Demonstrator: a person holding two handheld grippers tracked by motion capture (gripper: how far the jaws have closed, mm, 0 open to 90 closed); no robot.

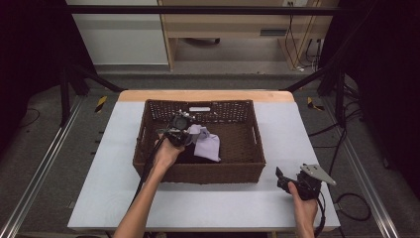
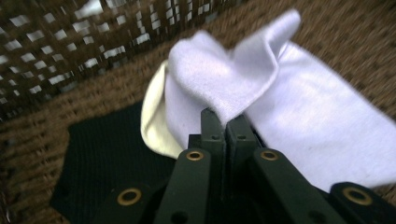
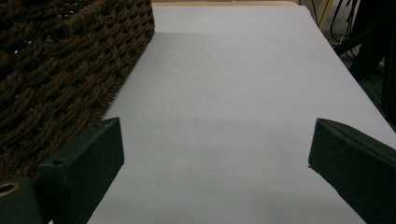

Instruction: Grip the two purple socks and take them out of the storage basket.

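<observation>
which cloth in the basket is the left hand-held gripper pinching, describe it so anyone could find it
On the white table sits a brown wicker basket. Inside, left of centre, the left hand-held gripper is shut on a pale lilac cloth, pinching a raised fold of it. It lies over a black cloth and a cream one, and it is the only lilac piece.

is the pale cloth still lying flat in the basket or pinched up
Pinched up. The left gripper is shut on a raised fold of the pale cloth, inside the basket.

counter: pale grey top, wooden far edge | on it: 1 brown wicker basket, centre, toward the far edge
</observation>
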